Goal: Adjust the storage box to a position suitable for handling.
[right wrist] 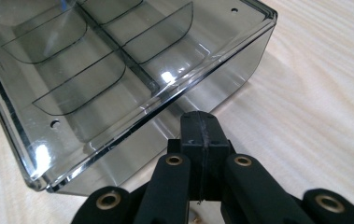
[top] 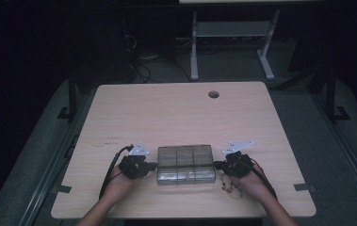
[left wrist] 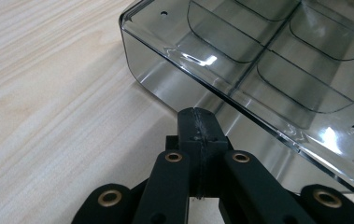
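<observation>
On the near half of the desk point(top: 119, 108), the left tongs point(top: 153, 165) sit pressed together, gripping nothing, tips just at the left end wall of the clear compartment box point(top: 185, 164). The box lies with its long axis running left to right between the two hands. The right tongs point(top: 217, 165), likewise pinched together and empty, meet its right end. Both are equally near.

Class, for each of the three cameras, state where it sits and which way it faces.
High view: above the near edge, looking forward and down at the table; forearms, both grippers.
Left gripper view: on the left gripper, facing the clear divided box; shut jaws.
Right gripper view: on the right gripper, facing the box's opposite end; shut jaws.
Shared: the box.
</observation>
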The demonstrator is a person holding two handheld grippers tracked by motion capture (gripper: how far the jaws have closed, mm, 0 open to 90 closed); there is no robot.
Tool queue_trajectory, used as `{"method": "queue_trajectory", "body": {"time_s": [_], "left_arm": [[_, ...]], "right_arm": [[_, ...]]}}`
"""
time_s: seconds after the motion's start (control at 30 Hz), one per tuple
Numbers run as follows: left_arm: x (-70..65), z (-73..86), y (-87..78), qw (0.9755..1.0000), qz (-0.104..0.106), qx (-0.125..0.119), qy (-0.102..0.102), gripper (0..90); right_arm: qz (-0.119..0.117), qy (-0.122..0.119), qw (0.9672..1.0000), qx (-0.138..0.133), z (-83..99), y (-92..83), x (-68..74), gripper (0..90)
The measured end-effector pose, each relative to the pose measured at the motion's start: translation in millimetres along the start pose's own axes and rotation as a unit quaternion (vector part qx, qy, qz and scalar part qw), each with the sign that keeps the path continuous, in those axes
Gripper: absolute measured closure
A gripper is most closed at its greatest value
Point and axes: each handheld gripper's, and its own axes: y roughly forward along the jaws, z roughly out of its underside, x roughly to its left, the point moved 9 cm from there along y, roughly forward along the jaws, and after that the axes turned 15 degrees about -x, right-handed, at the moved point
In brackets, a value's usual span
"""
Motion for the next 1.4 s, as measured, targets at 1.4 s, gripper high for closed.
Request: {"method": "queue_trajectory", "body": {"time_s": [1.4], "left_arm": [[-24.6, 11.1, -22.1, 0.9998, 0.016, -0.004, -0.005, 89.8]], "right_arm": [[-0.028, -0.008, 0.9996, 0.001, 15.4, -17.7, 31.5, 90.0]]}}
